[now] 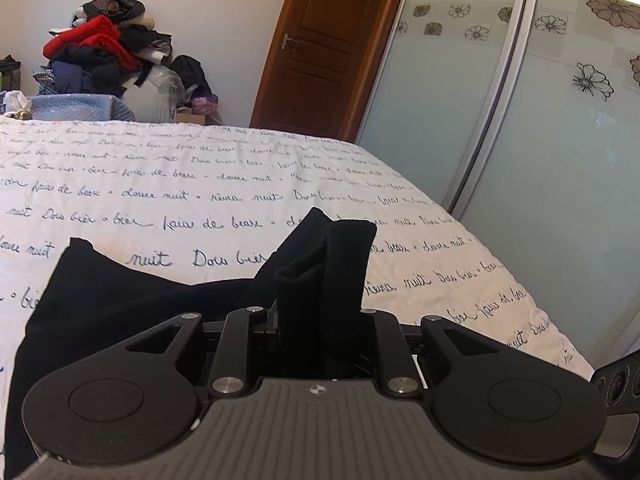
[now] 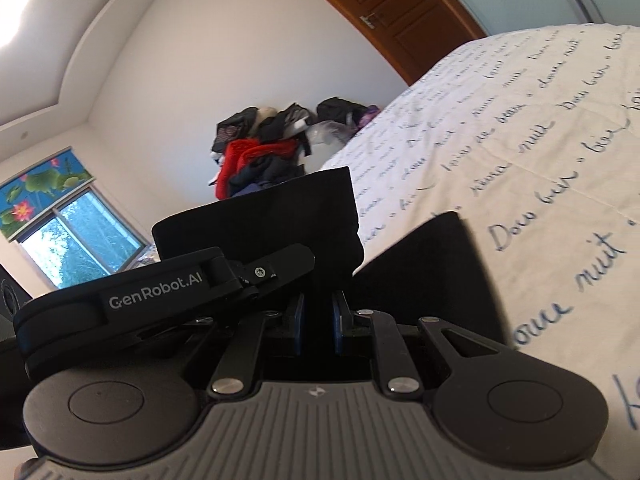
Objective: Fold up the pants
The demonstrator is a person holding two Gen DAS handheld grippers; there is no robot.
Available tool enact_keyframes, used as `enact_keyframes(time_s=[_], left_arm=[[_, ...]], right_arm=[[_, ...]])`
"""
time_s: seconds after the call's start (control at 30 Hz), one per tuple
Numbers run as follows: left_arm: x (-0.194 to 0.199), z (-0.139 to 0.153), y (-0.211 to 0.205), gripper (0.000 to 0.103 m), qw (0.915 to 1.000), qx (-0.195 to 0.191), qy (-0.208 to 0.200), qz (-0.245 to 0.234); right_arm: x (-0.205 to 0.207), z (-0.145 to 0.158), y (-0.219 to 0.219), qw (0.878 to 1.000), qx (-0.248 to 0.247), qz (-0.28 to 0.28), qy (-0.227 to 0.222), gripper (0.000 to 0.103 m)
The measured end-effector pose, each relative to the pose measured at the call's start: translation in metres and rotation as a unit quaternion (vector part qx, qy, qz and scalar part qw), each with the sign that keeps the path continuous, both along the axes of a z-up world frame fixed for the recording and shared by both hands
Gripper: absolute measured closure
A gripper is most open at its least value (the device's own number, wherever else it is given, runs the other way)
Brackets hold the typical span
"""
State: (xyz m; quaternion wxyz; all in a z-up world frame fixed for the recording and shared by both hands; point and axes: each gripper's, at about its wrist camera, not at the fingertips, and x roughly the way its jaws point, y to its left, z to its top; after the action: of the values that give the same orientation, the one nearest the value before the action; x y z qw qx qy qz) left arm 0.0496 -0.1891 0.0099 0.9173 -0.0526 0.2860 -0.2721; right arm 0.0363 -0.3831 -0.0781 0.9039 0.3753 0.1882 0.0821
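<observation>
Left wrist view first: the left gripper [image 1: 320,316] is nearly closed, pinching a bunched fold of the black pants [image 1: 120,300], whose body drapes down toward the left over the bed [image 1: 200,184] with its script-printed cover. Holding that edge raised probably lets the cloth hang straight for a fold. Further right stand a wooden door [image 1: 320,48] and frosted wardrobe panels [image 1: 520,120]. Right wrist view: the right gripper [image 2: 318,320] is likewise almost shut, its blue pads [image 2: 337,320] clamped on another part of the pants' edge, with the left tool just beside it, so both seem to carry one edge together.
</observation>
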Motion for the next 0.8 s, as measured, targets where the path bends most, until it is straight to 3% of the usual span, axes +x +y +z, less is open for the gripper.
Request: enact_keyframes(time_s=[0.13, 0.23, 0.33, 0.4, 0.57, 0.67, 0.8], left_arm=[[0.006, -0.011, -0.008, 0.075, 0.9994, 0.0, 0.031, -0.013], [0.0, -0.012, -0.013, 0.072, 0.9997, 0.01, 0.014, -0.019], [-0.006, -0.005, -0.013, 0.063, 0.9987, -0.006, 0.009, -0.051], [-0.008, 0.001, -0.012, 0.043, 0.9972, -0.018, 0.01, -0.072], [-0.007, 0.019, 0.006, 0.028, 0.9971, -0.002, -0.047, -0.06], [0.011, 0.024, 0.026, 0.027, 0.9976, 0.031, -0.061, -0.007], [0.047, 0.015, 0.053, 0.03, 0.9949, 0.078, -0.028, 0.059]], right_arm=[[-0.004, -0.002, -0.003, 0.999, -0.021, -0.021, 0.027, 0.088], [-0.009, 0.0, -0.005, 0.996, -0.061, -0.045, 0.04, 0.088], [-0.018, 0.002, -0.017, 0.994, -0.064, -0.078, 0.044, 0.086], [-0.027, 0.003, -0.029, 0.991, -0.06, -0.115, 0.044, 0.082], [-0.051, 0.015, -0.052, 0.978, -0.072, -0.195, 0.017, 0.056], [-0.054, 0.024, -0.052, 0.984, -0.083, -0.156, -0.007, 0.056], [-0.042, 0.022, -0.041, 0.997, -0.051, -0.053, -0.006, 0.056]])
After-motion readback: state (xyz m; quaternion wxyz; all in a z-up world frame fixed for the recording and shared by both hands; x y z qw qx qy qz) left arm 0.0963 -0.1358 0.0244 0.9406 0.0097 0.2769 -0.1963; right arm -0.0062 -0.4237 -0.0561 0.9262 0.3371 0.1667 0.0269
